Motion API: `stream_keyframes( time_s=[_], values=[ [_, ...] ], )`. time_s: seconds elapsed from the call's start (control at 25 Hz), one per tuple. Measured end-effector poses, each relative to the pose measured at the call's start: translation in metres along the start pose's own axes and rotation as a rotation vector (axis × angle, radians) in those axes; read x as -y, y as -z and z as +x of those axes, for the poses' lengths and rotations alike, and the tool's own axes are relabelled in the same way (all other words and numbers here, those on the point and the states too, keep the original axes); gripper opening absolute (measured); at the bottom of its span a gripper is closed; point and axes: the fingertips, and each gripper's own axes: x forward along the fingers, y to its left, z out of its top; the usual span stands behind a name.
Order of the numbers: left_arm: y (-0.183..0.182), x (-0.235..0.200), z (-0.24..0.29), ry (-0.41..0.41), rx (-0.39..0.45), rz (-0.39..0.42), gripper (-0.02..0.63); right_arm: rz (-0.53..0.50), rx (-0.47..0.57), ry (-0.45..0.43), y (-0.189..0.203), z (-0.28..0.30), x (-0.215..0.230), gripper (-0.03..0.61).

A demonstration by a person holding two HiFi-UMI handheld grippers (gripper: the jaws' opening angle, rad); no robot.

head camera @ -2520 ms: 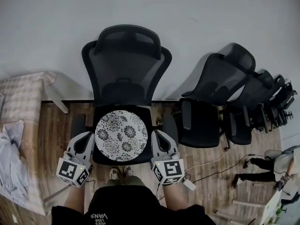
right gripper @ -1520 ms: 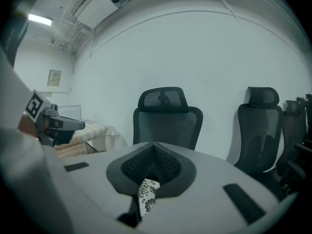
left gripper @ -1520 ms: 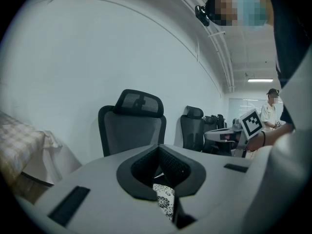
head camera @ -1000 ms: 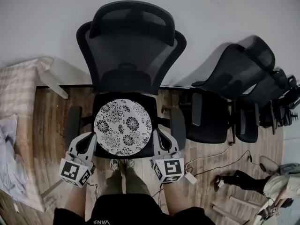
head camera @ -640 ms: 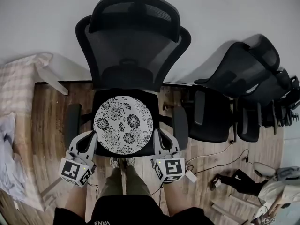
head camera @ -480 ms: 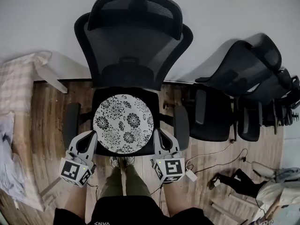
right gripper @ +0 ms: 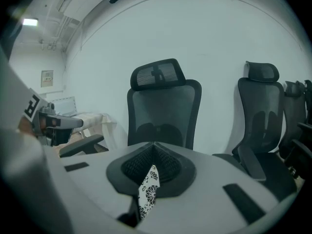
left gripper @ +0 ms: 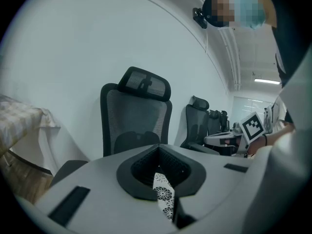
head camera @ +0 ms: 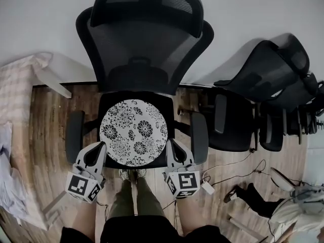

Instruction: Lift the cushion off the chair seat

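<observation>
Cloth in a check pattern covers a table [head camera: 23,92] at the far left, and beside it the left gripper [head camera: 97,148] has its fingers closed tight on the left front edge of the round black-and-white flowered cushion [head camera: 133,132]. The cushion spreads over the seat of the black mesh chair [head camera: 147,49], between the two armrests, though I cannot tell whether it rests on the seat. On its right front edge the right gripper [head camera: 170,147] pinches the fabric the same way, and more black chairs [head camera: 268,85] stand along the wall at the right.
</observation>
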Motion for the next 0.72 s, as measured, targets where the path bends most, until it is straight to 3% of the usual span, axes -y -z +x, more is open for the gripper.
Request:
stream_keyframes(
  time_s=[0.72],
  values=[
    [0.034,-0.013,0.014,-0.009,-0.034,-0.016,0.011,0.009,-0.052,0.010,0.042,0.018,0.005,0.017]
  ],
)
